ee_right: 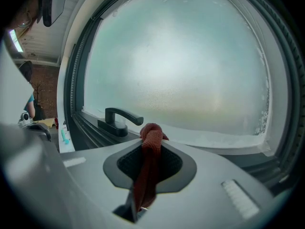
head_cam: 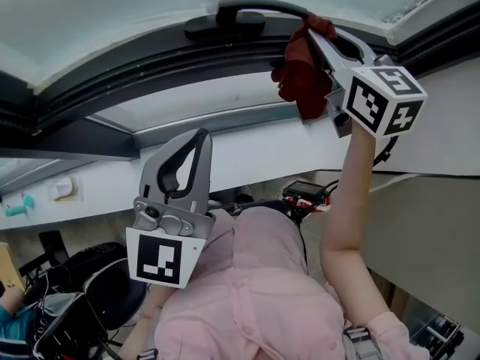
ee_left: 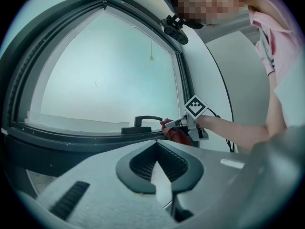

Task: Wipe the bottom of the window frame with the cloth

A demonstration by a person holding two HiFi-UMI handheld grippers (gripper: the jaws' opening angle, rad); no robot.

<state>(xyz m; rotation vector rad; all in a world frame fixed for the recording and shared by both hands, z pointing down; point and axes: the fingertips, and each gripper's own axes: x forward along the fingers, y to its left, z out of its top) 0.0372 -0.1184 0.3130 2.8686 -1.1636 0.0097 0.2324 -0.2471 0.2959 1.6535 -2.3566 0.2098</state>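
Left gripper (head_cam: 201, 137) is held low by the chest, jaws closed on nothing, well apart from the work. Right gripper (head_cam: 319, 36) is raised to the window frame (head_cam: 150, 81), jaws clamped on the cloth (head_cam: 304, 73). The cloth is dark red and twisted into a rope: only a small knob is seen past the jaw tips, and the bulk hangs bunched below them. It is placed at the bottom rail, just beside the right end of the handle (head_cam: 240, 13); contact with the rail can't be confirmed. Risks: with so little fabric forward, the rail is likely to be scraped by bare jaw tips. On a sweep toward the handle the hanging bunch could be snagged and pulled from the grip. A narrow, streaky wipe is expected unless the cloth is spread.
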